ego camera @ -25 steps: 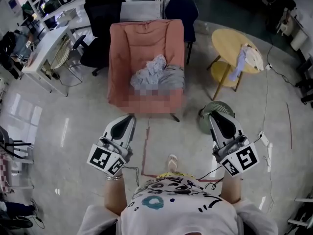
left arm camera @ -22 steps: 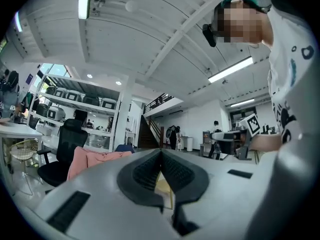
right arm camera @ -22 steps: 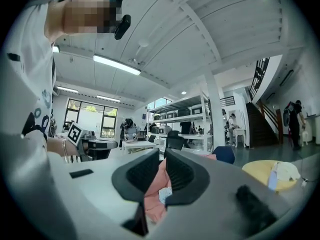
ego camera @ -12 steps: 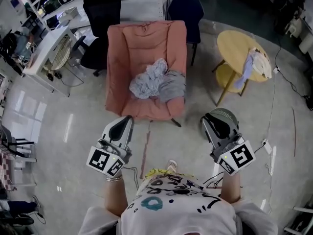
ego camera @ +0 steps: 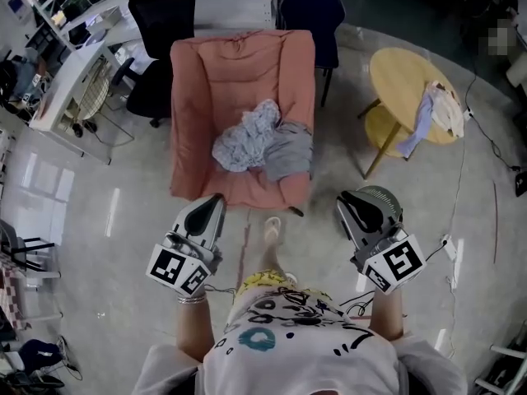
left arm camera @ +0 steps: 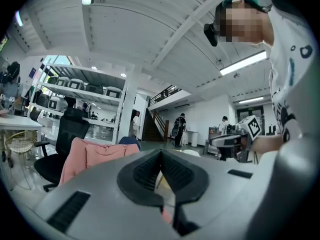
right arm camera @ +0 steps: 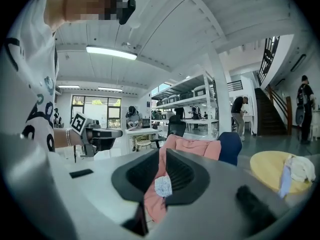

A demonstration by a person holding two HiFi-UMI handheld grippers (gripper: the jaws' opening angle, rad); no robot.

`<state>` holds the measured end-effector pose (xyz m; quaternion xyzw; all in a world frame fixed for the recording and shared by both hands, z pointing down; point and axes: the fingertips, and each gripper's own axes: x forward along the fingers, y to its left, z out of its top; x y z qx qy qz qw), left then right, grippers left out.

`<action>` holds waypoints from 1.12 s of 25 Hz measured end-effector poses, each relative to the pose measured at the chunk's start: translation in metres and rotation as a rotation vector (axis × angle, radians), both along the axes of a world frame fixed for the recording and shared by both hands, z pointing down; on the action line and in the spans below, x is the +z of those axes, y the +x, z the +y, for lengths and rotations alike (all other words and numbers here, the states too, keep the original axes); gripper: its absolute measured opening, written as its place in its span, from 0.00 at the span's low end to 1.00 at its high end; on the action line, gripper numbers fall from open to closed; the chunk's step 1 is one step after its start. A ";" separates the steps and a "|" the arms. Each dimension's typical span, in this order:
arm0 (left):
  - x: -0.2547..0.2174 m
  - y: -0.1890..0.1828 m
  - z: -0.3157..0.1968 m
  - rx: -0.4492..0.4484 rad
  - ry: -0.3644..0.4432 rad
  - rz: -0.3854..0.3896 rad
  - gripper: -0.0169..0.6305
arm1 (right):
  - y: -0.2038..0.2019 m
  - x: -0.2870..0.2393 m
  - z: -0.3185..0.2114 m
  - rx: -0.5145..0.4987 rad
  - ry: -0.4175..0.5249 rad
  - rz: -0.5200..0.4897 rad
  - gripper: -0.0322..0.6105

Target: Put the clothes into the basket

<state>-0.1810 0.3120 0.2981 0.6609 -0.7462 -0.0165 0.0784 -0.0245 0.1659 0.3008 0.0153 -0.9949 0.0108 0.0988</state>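
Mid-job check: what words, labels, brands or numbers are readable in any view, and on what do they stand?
No readable text in any view.
Marker cubes: black-and-white square patterns only, no letters or digits.
Shirt print: dark scribbles and a teal ring, not legible as words.
Background shelves: anything on them is too small to read.

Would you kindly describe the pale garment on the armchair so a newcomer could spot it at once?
Find the pink armchair in the middle of the floor. Two garments lie on its seat; the pale garment is the left one in the head view. It is crumpled and bluish-white, while the grey garment beside it is plain and darker.
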 end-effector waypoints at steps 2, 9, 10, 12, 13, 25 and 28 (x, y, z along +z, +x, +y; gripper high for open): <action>0.001 -0.017 -0.022 0.027 0.005 0.002 0.03 | -0.015 0.002 -0.018 0.021 0.003 0.008 0.10; -0.009 -0.078 -0.102 0.137 -0.005 -0.038 0.03 | -0.079 -0.002 -0.080 0.089 -0.023 0.012 0.10; -0.009 -0.086 -0.113 0.152 -0.009 -0.042 0.03 | -0.089 -0.001 -0.089 0.095 -0.027 0.015 0.10; -0.007 -0.103 -0.131 0.172 -0.021 -0.048 0.03 | -0.108 0.002 -0.104 0.100 -0.037 0.026 0.10; -0.005 -0.112 -0.139 0.179 -0.026 -0.047 0.03 | -0.118 0.004 -0.111 0.100 -0.043 0.033 0.10; 0.070 -0.189 -0.210 0.217 -0.101 0.002 0.03 | -0.205 0.074 -0.166 0.065 -0.102 0.164 0.10; 0.102 -0.202 -0.225 0.225 -0.110 0.033 0.03 | -0.219 0.107 -0.180 0.087 -0.123 0.205 0.10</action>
